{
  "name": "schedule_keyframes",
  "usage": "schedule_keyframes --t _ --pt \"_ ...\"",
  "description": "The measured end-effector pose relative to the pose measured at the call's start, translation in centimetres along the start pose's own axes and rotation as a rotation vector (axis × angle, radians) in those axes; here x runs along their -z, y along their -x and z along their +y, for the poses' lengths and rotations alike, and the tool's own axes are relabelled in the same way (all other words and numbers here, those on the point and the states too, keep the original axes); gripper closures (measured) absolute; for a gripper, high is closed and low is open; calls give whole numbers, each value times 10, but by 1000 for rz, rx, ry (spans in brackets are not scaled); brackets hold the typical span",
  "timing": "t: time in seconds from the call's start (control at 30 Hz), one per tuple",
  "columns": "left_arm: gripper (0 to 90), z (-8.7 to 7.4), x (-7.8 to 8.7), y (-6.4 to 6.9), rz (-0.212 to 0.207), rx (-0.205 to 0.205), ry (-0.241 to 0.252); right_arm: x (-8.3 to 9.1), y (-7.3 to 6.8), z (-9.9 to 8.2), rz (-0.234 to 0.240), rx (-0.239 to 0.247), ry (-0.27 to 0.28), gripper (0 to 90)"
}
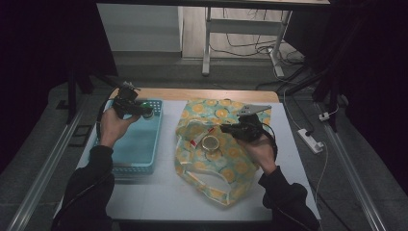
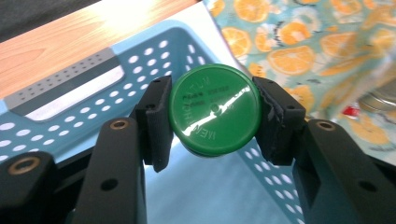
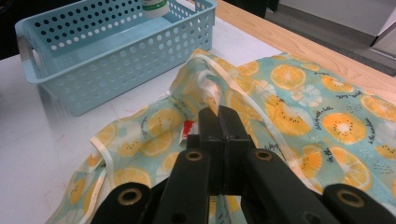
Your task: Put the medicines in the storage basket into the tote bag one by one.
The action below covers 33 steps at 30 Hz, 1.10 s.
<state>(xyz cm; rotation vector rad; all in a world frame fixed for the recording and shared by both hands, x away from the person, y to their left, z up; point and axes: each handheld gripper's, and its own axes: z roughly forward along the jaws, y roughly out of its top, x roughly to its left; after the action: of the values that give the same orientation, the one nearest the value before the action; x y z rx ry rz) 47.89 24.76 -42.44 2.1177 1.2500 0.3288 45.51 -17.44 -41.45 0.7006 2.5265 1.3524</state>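
Peering along the scene now:
Left gripper [image 2: 212, 116]: jaws clamped on the green-capped bottle [image 2: 215, 109], over the blue basket [image 2: 140, 60] at 10 o'clock on the table [image 1: 163, 192].
Hidden: bottle body under the cap.
Right gripper [image 3: 218, 122]: jaws together, pinching the orange-print bag [image 3: 299, 93], probably at its rim.
Hard to make out: round metal lid [image 1: 210, 142] inside the bag, centre.

Open basket [image 1: 134, 144] beside bag [image 1: 216, 159]
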Motion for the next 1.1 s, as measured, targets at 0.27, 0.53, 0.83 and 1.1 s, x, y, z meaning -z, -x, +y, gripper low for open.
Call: schedule_keyframes --t 0.27,0.53,0.83,1.1 --pt "521 -6 13 11 -27 -26 27 0 0 0 -1 1 -1 900" --pt "521 -10 20 24 -75 -47 50 0 1 0 -3 0 1 900" --pt "521 -9 22 44 -120 -87 54 0 1 0 -3 1 2 900" --pt "521 -4 18 67 -157 -137 54 1 0 0 -3 -1 6 900"
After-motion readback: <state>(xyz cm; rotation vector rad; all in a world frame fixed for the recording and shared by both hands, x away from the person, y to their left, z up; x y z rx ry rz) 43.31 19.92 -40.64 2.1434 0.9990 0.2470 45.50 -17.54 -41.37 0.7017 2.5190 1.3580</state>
